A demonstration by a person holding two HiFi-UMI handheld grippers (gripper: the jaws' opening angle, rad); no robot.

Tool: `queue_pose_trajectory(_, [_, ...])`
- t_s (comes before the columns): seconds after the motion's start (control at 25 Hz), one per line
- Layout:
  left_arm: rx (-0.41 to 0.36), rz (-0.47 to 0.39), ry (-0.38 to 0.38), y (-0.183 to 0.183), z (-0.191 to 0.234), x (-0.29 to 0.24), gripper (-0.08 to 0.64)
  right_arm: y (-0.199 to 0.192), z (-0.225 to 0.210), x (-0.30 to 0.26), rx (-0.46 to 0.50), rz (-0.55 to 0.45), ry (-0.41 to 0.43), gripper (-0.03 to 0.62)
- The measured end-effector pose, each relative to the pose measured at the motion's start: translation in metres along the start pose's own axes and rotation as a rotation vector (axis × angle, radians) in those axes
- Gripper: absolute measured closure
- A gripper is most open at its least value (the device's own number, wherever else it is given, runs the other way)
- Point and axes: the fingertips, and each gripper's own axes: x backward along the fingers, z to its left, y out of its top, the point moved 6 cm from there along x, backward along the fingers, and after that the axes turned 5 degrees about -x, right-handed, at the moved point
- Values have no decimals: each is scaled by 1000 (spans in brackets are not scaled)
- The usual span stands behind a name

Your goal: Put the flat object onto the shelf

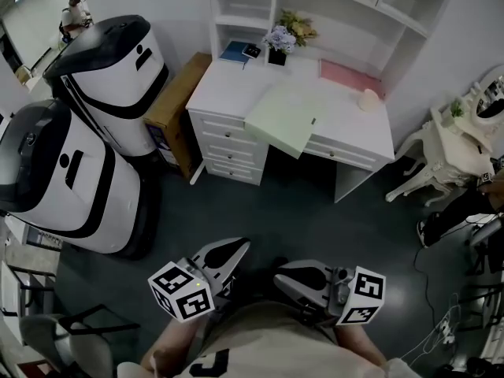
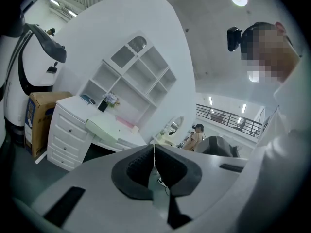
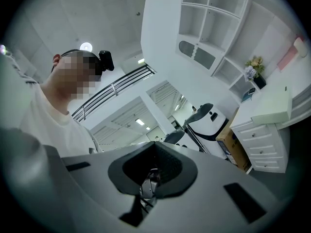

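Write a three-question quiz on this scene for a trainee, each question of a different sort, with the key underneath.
1. True or false: the pale green flat board lies wholly on the desk, with no part past the front edge.
2. In the head view, what stands against the desk's left end? A) a cardboard box B) a laundry basket C) a stool
3. In one word, how do the jaws of the left gripper and the right gripper stand?

Key
1. False: one corner of the board overhangs the front edge, above the drawers.
2. A.
3. Shut, with nothing between them in either gripper view.
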Motion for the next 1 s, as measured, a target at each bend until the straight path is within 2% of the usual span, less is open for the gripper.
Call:
queue_pose_trajectory(0.6, [-36,56,22,31,1,-123,540,78,-79,60,9,-35,19,568])
queue_pose_trajectory(1.0, [-44,62,84,40,2,-175,540,113,-123,94,-30,-15,47,568])
